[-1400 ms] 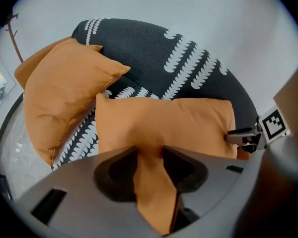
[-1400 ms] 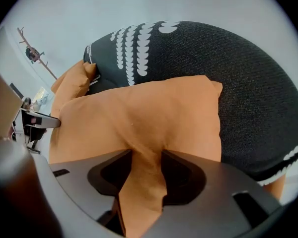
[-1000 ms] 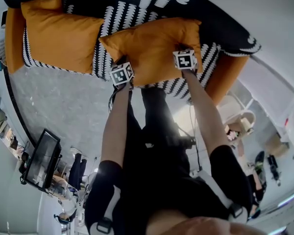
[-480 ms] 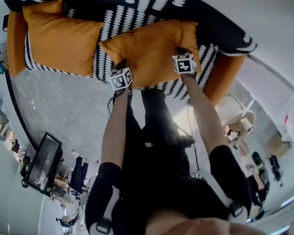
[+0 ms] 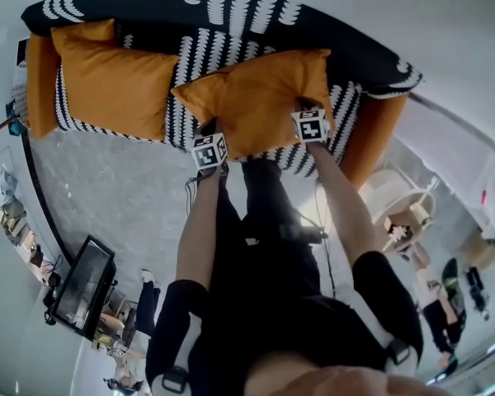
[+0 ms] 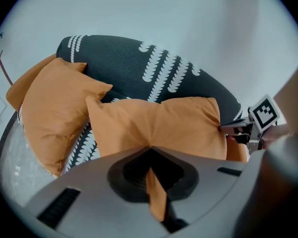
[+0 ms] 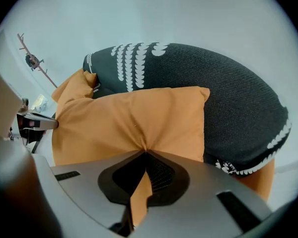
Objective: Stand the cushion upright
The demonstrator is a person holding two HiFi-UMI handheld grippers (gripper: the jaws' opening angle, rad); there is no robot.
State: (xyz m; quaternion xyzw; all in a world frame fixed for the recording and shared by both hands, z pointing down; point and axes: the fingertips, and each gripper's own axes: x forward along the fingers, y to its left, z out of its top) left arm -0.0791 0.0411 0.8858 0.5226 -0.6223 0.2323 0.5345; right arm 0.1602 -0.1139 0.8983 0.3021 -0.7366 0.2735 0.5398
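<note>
Arms outstretched, left gripper (image 6: pixel 151 157) and right gripper (image 7: pixel 145 157) angled steeply down, fingers clamped on the near cushion (image 5: pixel 260 93); second cushion (image 5: pixel 115 81) lies alongside on one sofa (image 5: pixel 256 2).

Open grey floor (image 5: pixel 107 188) at my left, before the sofa (image 5: pixel 179 110). Ahead, the held cushion (image 5: pixel 260 97) fills the seat, backrest (image 5: pixel 231 2) behind; a second cushion (image 5: pixel 115 85) crowds the left end, the orange armrest (image 5: pixel 375 130) my right.

Orange cushion (image 5: pixel 262 97); black sofa (image 5: pixel 355 46), white scalloped stripes
</note>
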